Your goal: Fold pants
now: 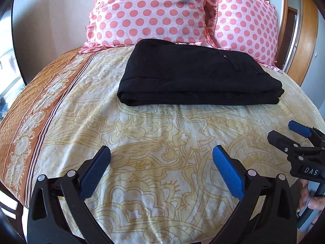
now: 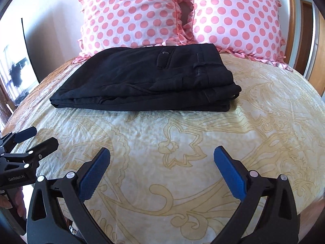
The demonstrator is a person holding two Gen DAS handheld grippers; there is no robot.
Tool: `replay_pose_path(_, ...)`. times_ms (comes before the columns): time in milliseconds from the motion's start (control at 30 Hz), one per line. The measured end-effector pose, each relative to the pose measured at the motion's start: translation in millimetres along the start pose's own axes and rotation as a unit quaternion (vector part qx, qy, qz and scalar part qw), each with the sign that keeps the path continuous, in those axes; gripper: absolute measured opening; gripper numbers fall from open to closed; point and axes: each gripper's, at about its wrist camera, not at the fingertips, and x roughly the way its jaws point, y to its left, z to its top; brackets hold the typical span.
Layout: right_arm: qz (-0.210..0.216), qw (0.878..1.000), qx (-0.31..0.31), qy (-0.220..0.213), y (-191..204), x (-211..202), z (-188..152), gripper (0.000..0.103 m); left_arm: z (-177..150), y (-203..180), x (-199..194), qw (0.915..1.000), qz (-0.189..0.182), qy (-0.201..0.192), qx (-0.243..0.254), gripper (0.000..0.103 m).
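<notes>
pants: black pants [image 2: 142,77] are seen already folded into a flat, layered stack in the upper middle of both views – sitting on the patterned bedspread [image 2: 182,142], just in front of the polka-dot pillows [image 2: 130,14], far edge right up against them.
material: looks like a soft woven trouser cloth, light and floppy; it would likely sag and slide open if lifted from one spot only. Not fragile, probably not slippery on the bedspread.
stiffer bits: the waistband with belt loop and the buttoned pocket at the right end of the stack in the right wrist view should hold shape better than the leg cloth.
where to grab: if another fold or a tidy-up is wanted, all layers would best be pinched together at the near corners, one per gripper, so nothing peels off.
left gripper [image 1: 161,152]: jaws spread about as wide as they go, nothing between the blue pads, held over bare bedspread well short of the stack.
right gripper [image 2: 162,152]: same story – wide open, empty, clear of the pants.
progress: the fold looks pretty much done, judging by the neat stack.
</notes>
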Motion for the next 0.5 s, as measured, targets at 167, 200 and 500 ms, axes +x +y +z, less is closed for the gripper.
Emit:
replay_pose_path(167, -0.009, 1.0, -0.004, 0.004, -1.4, 3.9, -2.2, 0.102, -5.6, -4.0, 0.2, 0.9996, 0.018, -0.004, 0.022, 0.101)
replay_pose_path(200, -0.017, 1.0, -0.013, 0.005, 1.7, 5.0, -2.9, 0.102, -7.2, -4.6, -0.3, 0.9994, 0.02, -0.011, 0.024, 0.101)
replay_pose_path(500, -0.027, 0.999, -0.01, -0.017, 3.1, 3.9, -8.8, 0.102, -10.9, -5.0, -1.7, 0.9992, 0.025, -0.027, 0.016, 0.101)
